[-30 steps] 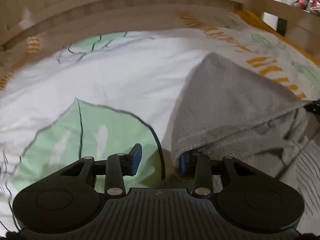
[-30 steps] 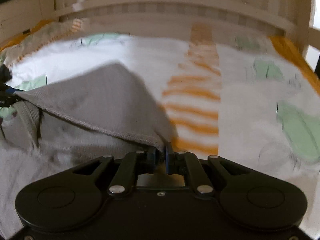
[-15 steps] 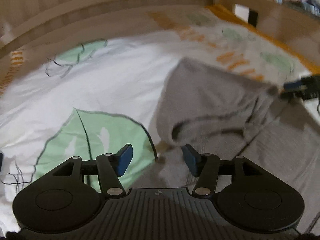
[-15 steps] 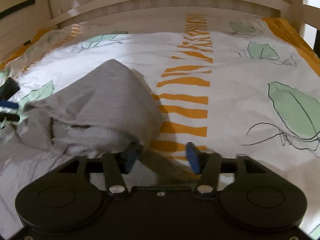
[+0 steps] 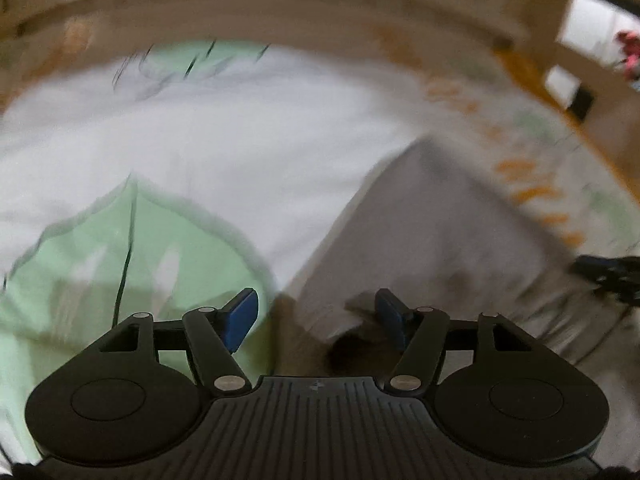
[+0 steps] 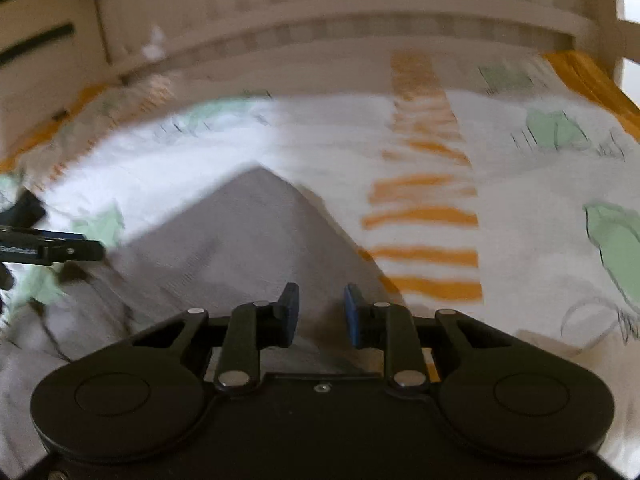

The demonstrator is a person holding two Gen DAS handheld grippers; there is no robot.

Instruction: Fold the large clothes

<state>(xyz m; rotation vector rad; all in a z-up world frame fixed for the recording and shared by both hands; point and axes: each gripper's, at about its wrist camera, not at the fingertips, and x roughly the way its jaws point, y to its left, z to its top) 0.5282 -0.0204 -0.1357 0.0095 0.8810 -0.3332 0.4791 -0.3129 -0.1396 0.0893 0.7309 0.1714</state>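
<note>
A grey garment [image 5: 436, 232] lies folded over on the bed, its far corner pointing at the headboard; it also shows in the right wrist view [image 6: 240, 232]. My left gripper [image 5: 316, 318] is open and empty, its blue pads just above the garment's left edge. My right gripper [image 6: 322, 314] is open with a narrower gap and empty, above the garment's right part. Each gripper shows at the edge of the other's view: the right one [image 5: 608, 272], the left one [image 6: 44, 248]. Both views are blurred by motion.
The bed sheet [image 6: 532, 200] is white with green leaves and orange stripes. A wooden slatted headboard [image 6: 360, 12] closes the far side. A bed post and a bright opening [image 5: 588, 36] stand at the far right.
Both grippers have let go of the garment and opened; the fold has dropped flat on the bed. Both have pulled back, and the right gripper's gap has narrowed since half a second ago.
</note>
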